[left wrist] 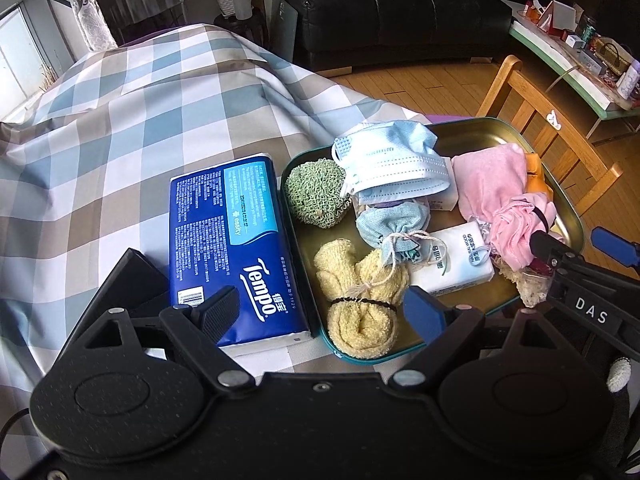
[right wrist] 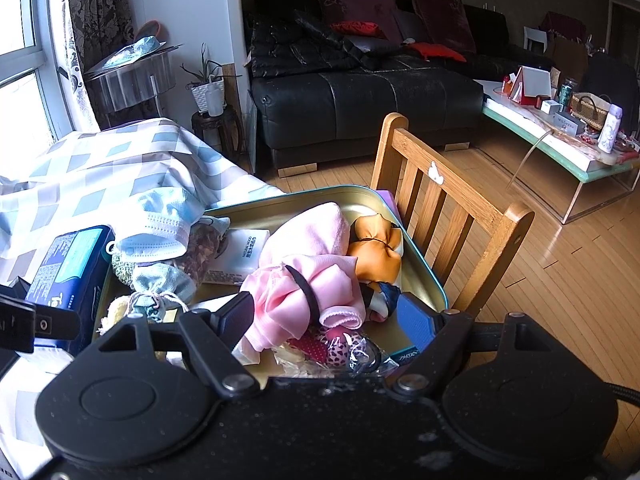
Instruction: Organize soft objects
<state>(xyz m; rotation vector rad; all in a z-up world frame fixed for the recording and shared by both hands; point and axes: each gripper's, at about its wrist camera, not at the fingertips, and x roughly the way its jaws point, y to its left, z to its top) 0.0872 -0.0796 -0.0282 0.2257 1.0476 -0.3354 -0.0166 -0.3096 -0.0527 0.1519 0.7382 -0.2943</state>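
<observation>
A green-rimmed metal tray (left wrist: 472,130) on the checked tablecloth holds soft things: a green knitted pad (left wrist: 316,192), blue face masks (left wrist: 394,162), a blue pouch (left wrist: 390,226), a yellow tied towel (left wrist: 362,292), white tissue packs (left wrist: 456,264) and pink cloths (left wrist: 498,184). A blue Tempo tissue pack (left wrist: 230,248) lies left of the tray. My left gripper (left wrist: 320,312) is open above the pack and the yellow towel. My right gripper (right wrist: 326,316) is open around a pink cloth bundle (right wrist: 304,296) tied with a black band, beside an orange cloth (right wrist: 376,252).
A wooden chair (right wrist: 444,200) stands right behind the tray's (right wrist: 420,276) far edge. The tablecloth (left wrist: 120,120) slopes away to the left. A black sofa (right wrist: 360,92) and a cluttered low table (right wrist: 560,136) stand across the wooden floor.
</observation>
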